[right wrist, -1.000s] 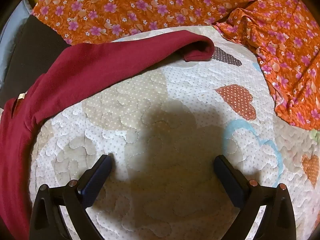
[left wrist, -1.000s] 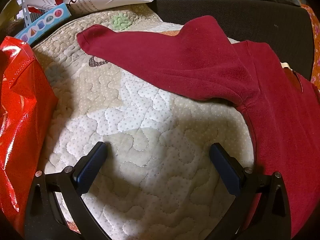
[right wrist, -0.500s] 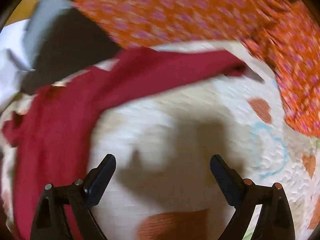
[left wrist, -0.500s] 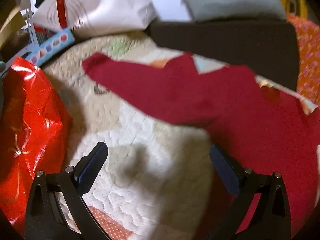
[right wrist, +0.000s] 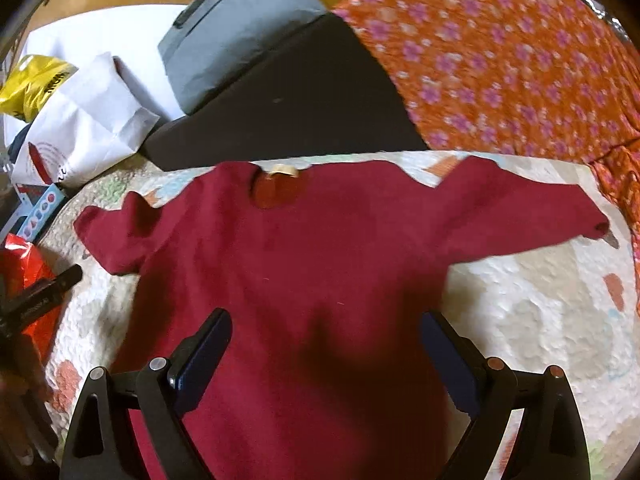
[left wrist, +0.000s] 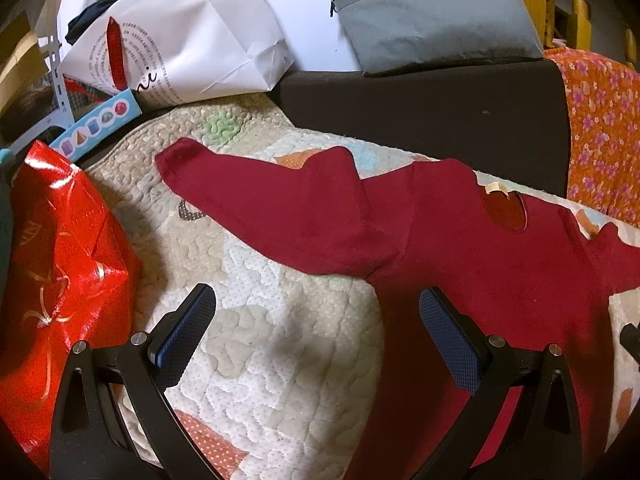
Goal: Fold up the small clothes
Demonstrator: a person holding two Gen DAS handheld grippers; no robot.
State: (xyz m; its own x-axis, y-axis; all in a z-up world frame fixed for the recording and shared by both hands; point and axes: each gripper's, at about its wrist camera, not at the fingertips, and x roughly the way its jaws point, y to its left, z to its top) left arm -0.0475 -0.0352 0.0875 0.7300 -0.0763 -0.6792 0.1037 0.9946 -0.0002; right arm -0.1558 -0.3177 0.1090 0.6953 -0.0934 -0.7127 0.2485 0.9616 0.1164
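A small dark red long-sleeved top [right wrist: 304, 264] lies flat on a quilted patchwork blanket [right wrist: 532, 320], both sleeves spread out, neck opening at the far side. In the left wrist view the top [left wrist: 472, 248] fills the right half, its left sleeve [left wrist: 248, 196] reaching up-left. My left gripper [left wrist: 316, 320] is open and empty, above the blanket beside the top's left edge, its right finger over the red fabric. My right gripper [right wrist: 326, 340] is open and empty, hovering over the top's body. The left gripper's tip [right wrist: 44, 292] shows at the left edge of the right wrist view.
A shiny red bag [left wrist: 60, 272] sits at the blanket's left. Behind are a white paper bag [left wrist: 180, 40], a blue toy box [left wrist: 96, 126], a dark cushion [left wrist: 420, 116], a grey bag [left wrist: 432, 16] and an orange floral cloth [right wrist: 500, 64] at the right.
Both grippers have pulled back and lifted, so more of the top shows. The right gripper has swung left from over bare blanket to over the top's body. Both stay open.
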